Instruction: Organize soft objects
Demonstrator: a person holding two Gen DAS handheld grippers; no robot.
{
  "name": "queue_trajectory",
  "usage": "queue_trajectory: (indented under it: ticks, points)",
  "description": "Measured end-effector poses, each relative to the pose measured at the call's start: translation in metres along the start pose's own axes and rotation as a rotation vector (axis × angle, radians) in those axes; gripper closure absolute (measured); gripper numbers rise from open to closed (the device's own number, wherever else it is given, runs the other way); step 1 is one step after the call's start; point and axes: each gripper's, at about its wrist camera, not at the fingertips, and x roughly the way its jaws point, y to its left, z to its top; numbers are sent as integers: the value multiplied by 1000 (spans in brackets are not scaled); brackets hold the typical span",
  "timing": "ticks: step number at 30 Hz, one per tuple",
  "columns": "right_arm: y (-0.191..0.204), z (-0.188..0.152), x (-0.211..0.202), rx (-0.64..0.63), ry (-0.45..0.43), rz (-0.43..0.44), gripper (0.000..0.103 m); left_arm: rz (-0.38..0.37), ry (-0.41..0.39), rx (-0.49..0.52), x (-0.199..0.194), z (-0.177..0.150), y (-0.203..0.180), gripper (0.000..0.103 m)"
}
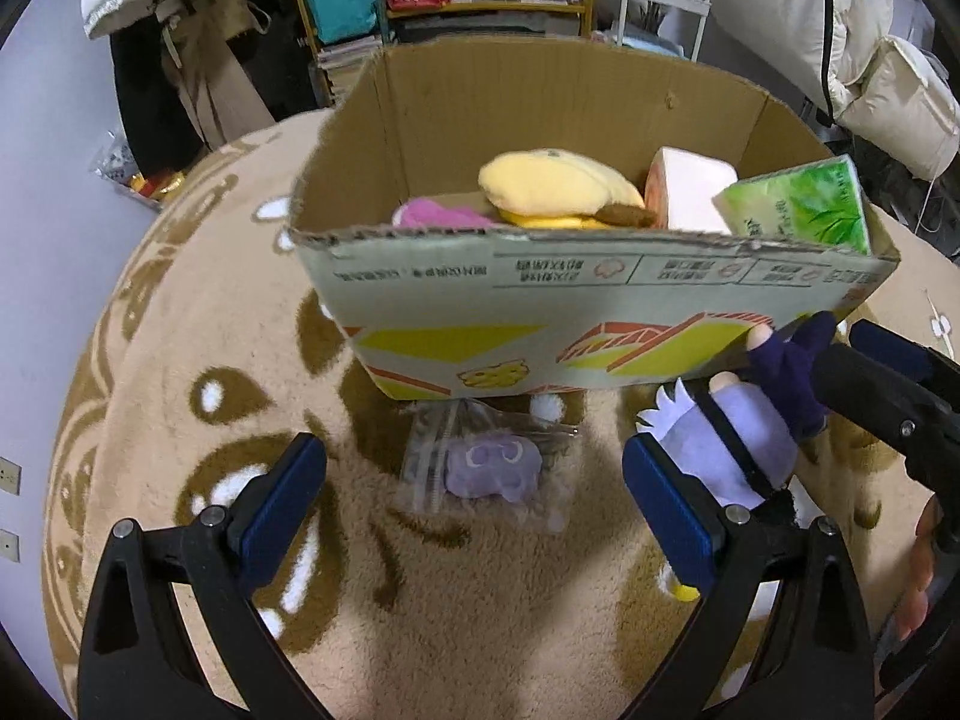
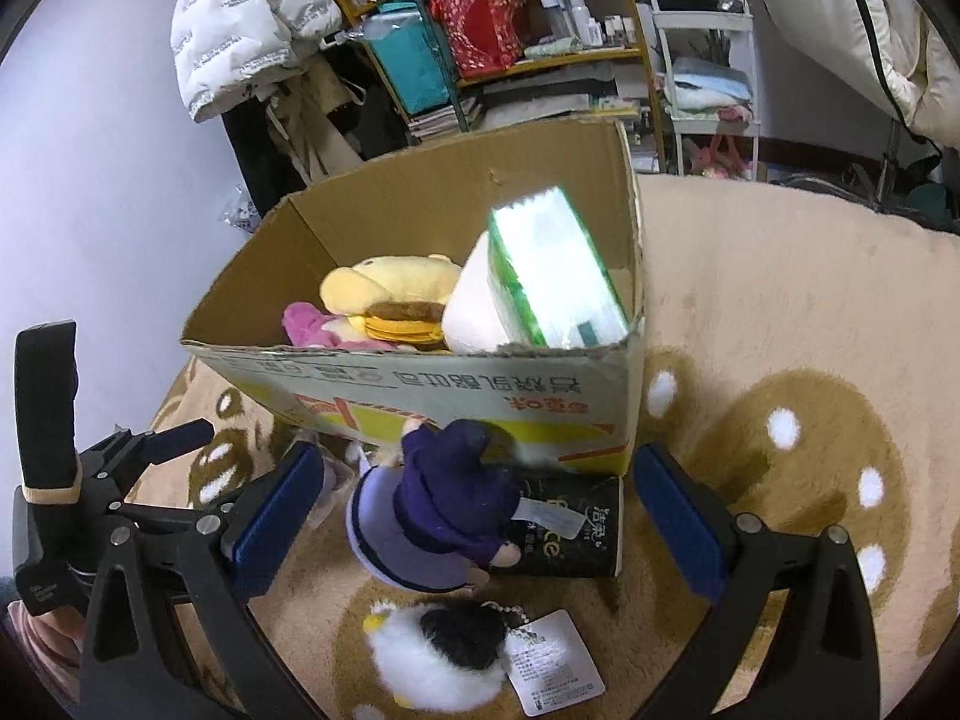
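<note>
An open cardboard box stands on a beige plush rug. It holds a yellow plush, a pink plush, a white roll and a green tissue pack. My left gripper is open above a purple plush in a clear bag. My right gripper is open around a doll in a dark purple outfit. A white and black fluffy plush with a tag lies below it.
A black tissue pack lies against the box's front corner, under the doll. Shelves with bags and bottles, hanging coats and a white cart stand behind the box. The rug stretches to the right.
</note>
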Motion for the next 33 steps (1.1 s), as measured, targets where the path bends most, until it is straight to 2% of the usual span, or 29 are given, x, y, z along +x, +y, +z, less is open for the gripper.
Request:
queue_trajectory:
  ticks: [12,19,23,25,27,29,33]
  points:
    - [2,-3,17,1,41,-2,0,-28,105,-8,35,-2,4,5]
    - [4,-6,22,22,53,34,0,-31,140,-24,55,-1,10,5]
    - [7,-7,26,4,77,31,13,-31,141,-24,62,0,14,5]
    - [8,-9,28,-7,91,33,23,-45,136,-24,63,-1,12,13]
    - [9,-9,28,-12,94,45,27,-61,137,-32,63,-1,13,17]
    - [10,-9,27,-22,93,55,41,-76,133,-35,62,-2,14,25]
    - [18,-9,22,-61,78,59,51,-77,125,-32,58,-3,15,27]
